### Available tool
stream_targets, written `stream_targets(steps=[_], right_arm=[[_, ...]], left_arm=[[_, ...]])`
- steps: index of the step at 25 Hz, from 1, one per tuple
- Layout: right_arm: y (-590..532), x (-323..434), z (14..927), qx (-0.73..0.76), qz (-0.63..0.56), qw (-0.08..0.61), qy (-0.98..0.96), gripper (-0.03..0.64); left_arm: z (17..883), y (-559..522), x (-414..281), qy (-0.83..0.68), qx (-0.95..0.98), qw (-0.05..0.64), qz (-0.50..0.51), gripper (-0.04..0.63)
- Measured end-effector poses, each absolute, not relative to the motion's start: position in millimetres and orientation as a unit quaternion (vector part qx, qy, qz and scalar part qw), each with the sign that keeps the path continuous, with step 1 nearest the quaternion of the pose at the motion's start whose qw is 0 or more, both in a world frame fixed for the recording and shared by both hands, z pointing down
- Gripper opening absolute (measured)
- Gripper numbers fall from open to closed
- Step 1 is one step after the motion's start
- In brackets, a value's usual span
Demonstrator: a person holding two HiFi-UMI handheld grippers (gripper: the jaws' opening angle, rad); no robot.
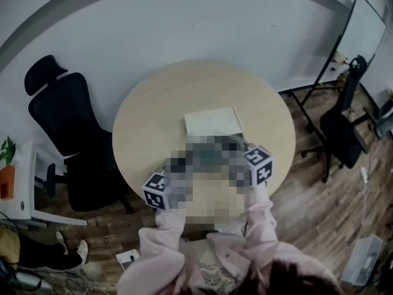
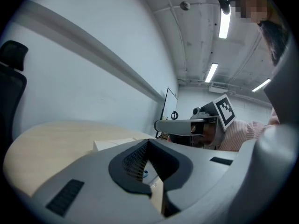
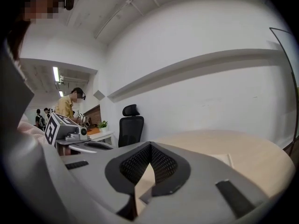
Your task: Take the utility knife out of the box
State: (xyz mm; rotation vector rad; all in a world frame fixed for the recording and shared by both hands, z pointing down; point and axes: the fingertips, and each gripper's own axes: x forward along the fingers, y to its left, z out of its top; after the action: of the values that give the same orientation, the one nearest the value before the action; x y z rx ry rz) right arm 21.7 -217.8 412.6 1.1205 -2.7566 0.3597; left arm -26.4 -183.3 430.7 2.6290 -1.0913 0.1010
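A flat white box (image 1: 212, 121) lies with its lid down on the round wooden table (image 1: 166, 97); no utility knife shows. In the head view a mosaic patch covers both grippers' jaws, so only the left marker cube (image 1: 158, 190) and the right marker cube (image 1: 260, 163) show, near the table's front edge, short of the box. My left gripper (image 2: 148, 143) has its jaws together with nothing in them, and the box (image 2: 112, 144) sits just beyond. My right gripper (image 3: 150, 146) is likewise shut and empty, with a corner of the box (image 3: 225, 159) to its right.
A black office chair (image 1: 67, 128) stands left of the table and another chair (image 1: 344, 125) to the right, by a whiteboard (image 1: 365, 32). A white side desk (image 1: 24, 183) with a plant is at far left. People (image 3: 70, 104) stand far behind.
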Motion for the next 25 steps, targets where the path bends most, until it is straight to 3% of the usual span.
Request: stream_targets(steps=[25], right_arm=[[-243,31,491,0.297,0.195,0.154,-0.922,-0.011]], left_arm=[[491,-209,-9,-0.401,0.885,0.231,0.056,0.011]])
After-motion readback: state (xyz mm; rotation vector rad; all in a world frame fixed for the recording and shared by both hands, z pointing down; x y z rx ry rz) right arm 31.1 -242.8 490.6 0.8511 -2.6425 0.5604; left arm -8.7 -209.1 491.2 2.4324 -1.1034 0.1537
